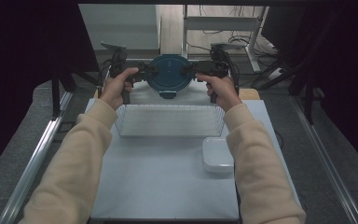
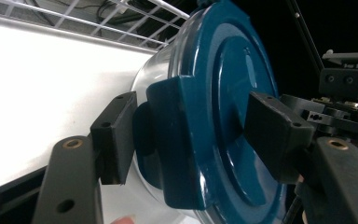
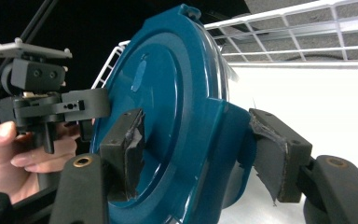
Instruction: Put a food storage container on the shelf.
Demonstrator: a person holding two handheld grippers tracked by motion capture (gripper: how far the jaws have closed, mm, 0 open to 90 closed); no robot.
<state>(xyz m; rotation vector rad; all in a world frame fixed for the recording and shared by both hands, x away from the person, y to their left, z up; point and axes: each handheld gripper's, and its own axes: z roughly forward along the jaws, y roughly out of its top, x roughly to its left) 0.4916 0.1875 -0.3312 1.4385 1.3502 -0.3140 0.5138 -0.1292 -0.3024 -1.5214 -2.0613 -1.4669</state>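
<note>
Held above the far rim of the wire basket [image 1: 170, 122] on the table [image 1: 163, 182]: round container [image 1: 169, 72], blue lid [image 2: 228, 107], clear body, probably light, rigid, slick. Best taken by the side latches. Left gripper [image 1: 145, 68] and right gripper [image 1: 189, 70] clamped on opposite latches. From above, basket plus white box [image 1: 217, 155] nearby; close up, worn padding on the right gripper's fingers [image 3: 272, 154].
</note>
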